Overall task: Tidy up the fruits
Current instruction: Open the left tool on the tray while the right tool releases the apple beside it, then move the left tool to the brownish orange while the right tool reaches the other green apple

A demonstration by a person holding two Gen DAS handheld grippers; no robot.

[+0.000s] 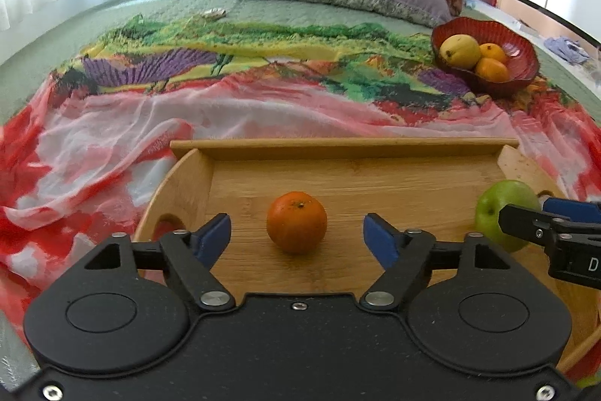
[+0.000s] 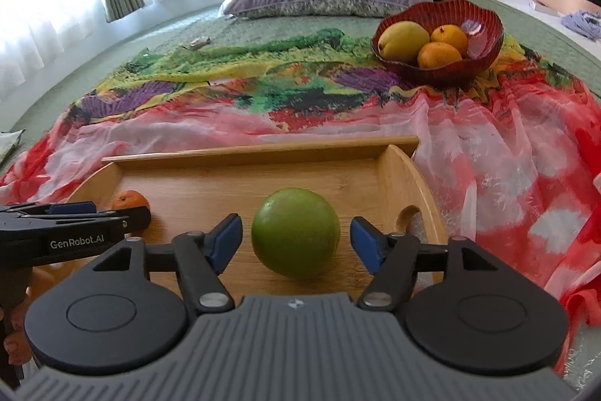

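fruits on the wooden tray [image 1: 375,175], a firm orange [image 1: 296,222] and smooth, heavier green apple [image 2: 295,237], likely suited mid-body grips, each sitting between spread jaws of the left gripper [image 1: 296,235] and right gripper [image 2: 296,241]

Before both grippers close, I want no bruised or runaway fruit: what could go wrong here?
1. The green apple and orange sit loose on the wooden tray; an off-centre squeeze could roll either away.
2. The red bowl already holds three fruits on soft, wrinkled cloth; additions might tip it.

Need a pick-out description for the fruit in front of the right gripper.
Find the wooden tray on the colourful cloth covering the bed. Toward its right end sits a green apple, between the open right gripper fingers. It is the tray's only green fruit; its neighbour is an orange.
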